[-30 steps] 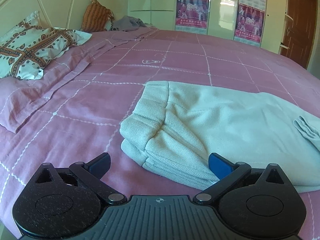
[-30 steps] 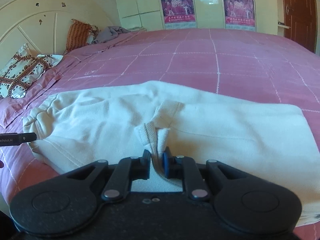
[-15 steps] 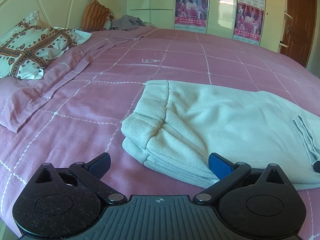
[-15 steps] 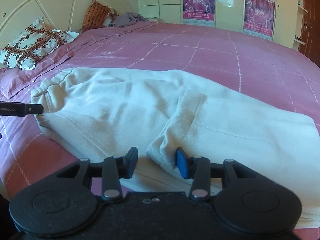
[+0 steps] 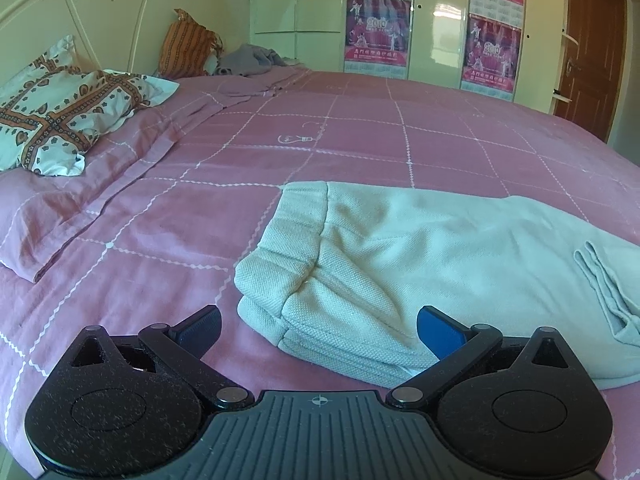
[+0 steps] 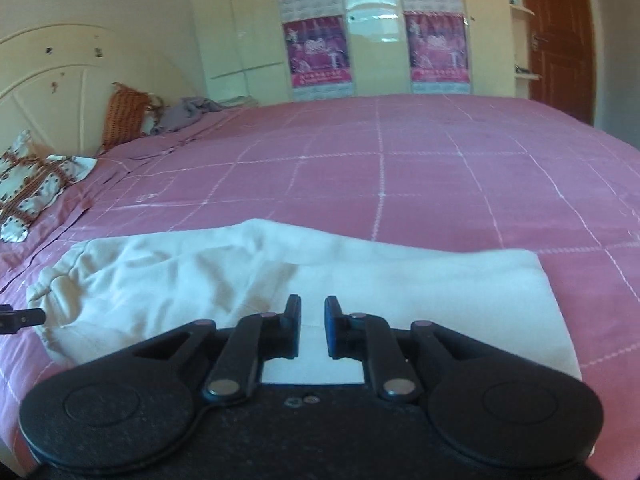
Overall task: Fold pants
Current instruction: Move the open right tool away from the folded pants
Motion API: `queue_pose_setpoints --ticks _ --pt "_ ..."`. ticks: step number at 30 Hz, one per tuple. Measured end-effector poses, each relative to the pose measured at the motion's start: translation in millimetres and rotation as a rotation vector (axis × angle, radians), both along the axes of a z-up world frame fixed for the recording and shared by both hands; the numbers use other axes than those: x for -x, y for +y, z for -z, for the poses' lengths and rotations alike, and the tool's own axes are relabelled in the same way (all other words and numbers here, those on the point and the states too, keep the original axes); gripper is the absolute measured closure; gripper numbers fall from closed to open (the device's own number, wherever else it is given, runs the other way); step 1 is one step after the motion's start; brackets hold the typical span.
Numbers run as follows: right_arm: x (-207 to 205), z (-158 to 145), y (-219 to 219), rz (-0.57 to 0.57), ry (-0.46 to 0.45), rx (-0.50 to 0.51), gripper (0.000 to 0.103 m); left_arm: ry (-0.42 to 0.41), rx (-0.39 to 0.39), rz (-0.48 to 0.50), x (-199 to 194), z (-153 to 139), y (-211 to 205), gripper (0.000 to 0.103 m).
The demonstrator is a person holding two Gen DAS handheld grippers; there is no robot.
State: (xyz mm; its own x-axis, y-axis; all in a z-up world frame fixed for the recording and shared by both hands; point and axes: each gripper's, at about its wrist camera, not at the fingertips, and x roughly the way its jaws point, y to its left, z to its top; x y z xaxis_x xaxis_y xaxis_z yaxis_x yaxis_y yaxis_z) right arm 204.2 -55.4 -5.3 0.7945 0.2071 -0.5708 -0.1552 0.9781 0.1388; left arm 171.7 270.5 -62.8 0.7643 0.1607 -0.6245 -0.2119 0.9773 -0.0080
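Observation:
Cream pants (image 5: 420, 264) lie folded lengthwise on the pink bedspread (image 5: 200, 216), waistband to the left. A folded leg end rests on top at the right (image 5: 604, 280). My left gripper (image 5: 318, 330) is open wide and empty, just in front of the waistband corner. In the right wrist view the pants (image 6: 200, 280) stretch across the bed. My right gripper (image 6: 312, 322) hovers above them, jaws a narrow gap apart, holding nothing. The left gripper's fingertip (image 6: 24, 318) shows at the left edge by the waistband.
A patterned pillow (image 5: 60, 116) and a pink pillow (image 5: 52, 224) lie at the left by the headboard. An orange cushion (image 5: 188, 46) and grey clothes (image 5: 252, 60) sit at the far end. Wardrobe doors with posters (image 5: 380, 28) stand behind the bed.
My right gripper let go of the folded pants leg, rose and pulled back, then narrowed its jaws. The leg end now lies on the pants. My left gripper barely moved.

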Motion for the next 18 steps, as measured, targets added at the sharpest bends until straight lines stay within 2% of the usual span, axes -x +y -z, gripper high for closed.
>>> queue_pose_setpoints --ticks 2,3,4,5,7,10,11,14,15,16,18 --pt "-8.1 17.1 7.8 -0.022 0.075 0.0 0.091 -0.001 -0.007 0.008 -2.5 -1.3 -5.1 0.0" --pt "-9.4 26.6 18.2 -0.084 0.106 -0.025 0.091 -0.003 -0.011 0.016 -4.0 -2.0 -8.7 0.0" --pt "-11.8 38.3 31.0 -0.191 0.17 -0.077 0.097 -0.007 -0.012 0.025 -5.0 -2.8 -12.3 0.0" --pt "-10.7 47.2 45.5 -0.234 0.198 -0.058 0.099 -0.011 -0.011 0.035 -6.4 -3.7 -16.6 0.0" --pt "-4.4 46.8 59.8 -0.235 0.145 0.006 0.099 -0.012 -0.018 0.055 -10.0 -4.4 -26.0 0.0" --pt "-1.5 38.2 48.8 -0.235 0.119 -0.037 0.099 -0.011 -0.041 0.096 -15.9 -4.4 -42.1 0.0" --pt "3.0 33.6 42.5 -0.216 0.087 -0.016 0.095 -0.014 -0.049 0.111 -17.6 -5.1 -48.3 0.0" --pt "15.8 20.4 1.8 -0.109 0.022 0.009 0.095 -0.043 -0.052 0.162 -18.1 -12.1 -68.5 0.0" --pt "19.6 16.8 -15.2 -0.058 0.006 0.027 0.095 -0.061 -0.036 0.192 -15.9 -17.0 -77.9 0.003" --pt "22.7 12.9 -36.7 -0.005 -0.007 0.041 0.095 -0.074 0.002 0.225 -13.8 -23.1 -89.4 0.019" --pt "31.4 7.2 -70.3 0.07 -0.032 0.066 0.095 -0.114 0.096 0.29 -9.1 -34.2 -116.2 0.034"
